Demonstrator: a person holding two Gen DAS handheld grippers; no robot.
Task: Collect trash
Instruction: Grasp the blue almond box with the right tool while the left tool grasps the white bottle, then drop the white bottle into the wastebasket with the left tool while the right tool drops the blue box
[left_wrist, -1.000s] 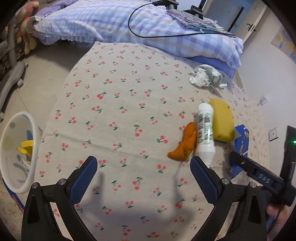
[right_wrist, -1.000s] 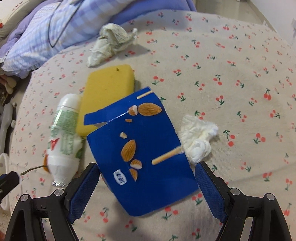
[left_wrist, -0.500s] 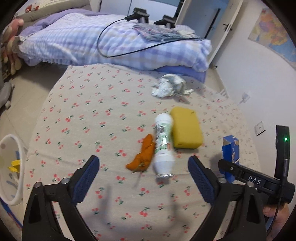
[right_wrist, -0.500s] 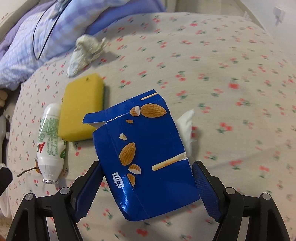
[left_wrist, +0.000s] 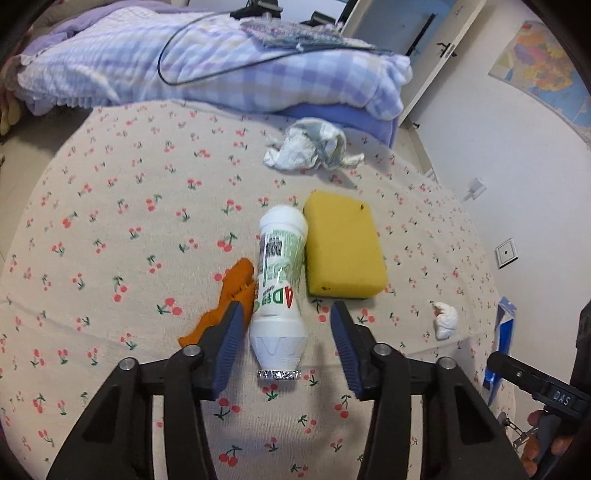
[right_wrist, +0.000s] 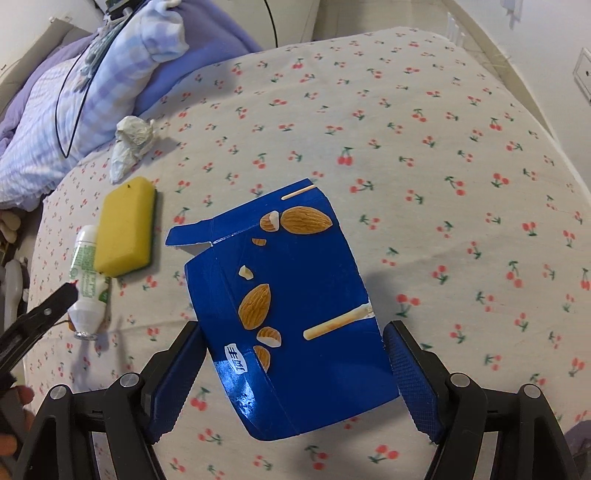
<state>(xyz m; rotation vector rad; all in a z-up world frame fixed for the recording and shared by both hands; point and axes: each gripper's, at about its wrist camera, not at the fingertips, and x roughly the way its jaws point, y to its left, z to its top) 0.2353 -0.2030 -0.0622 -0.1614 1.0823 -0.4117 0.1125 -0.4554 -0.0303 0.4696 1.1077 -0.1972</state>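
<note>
Left gripper (left_wrist: 286, 325): low over the cherry-print tablecloth (left_wrist: 110, 229), pointing toward the bed; jaws apart, one finger on each side of the lower body of the white drink bottle (left_wrist: 279, 291), gaps showing on both sides
White drink bottle: lying on its side, foil-sealed mouth toward the camera, base toward the bed
Orange peel (left_wrist: 225, 302): against the bottle's left side, partly behind the left finger
Yellow sponge (left_wrist: 343, 249): flat, just beside the bottle's right side
Right gripper (right_wrist: 291, 354): held above the cloth, jaws clamped on the lower edges of the blue almond snack box (right_wrist: 284, 295), which is flattened, torn along its upper left flap and tilted, clear of the surface
Crumpled paper (left_wrist: 306, 149): near the far table edge, close to the checked quilt (left_wrist: 207, 62)
White tissue wad (left_wrist: 445, 319): well right of the sponge, near the right table edge
Open room: broad bare cloth left of the bottle and right of the box
Edges: the far edge meets the bed; the wall (left_wrist: 498, 155) stands beyond the right edge
</note>
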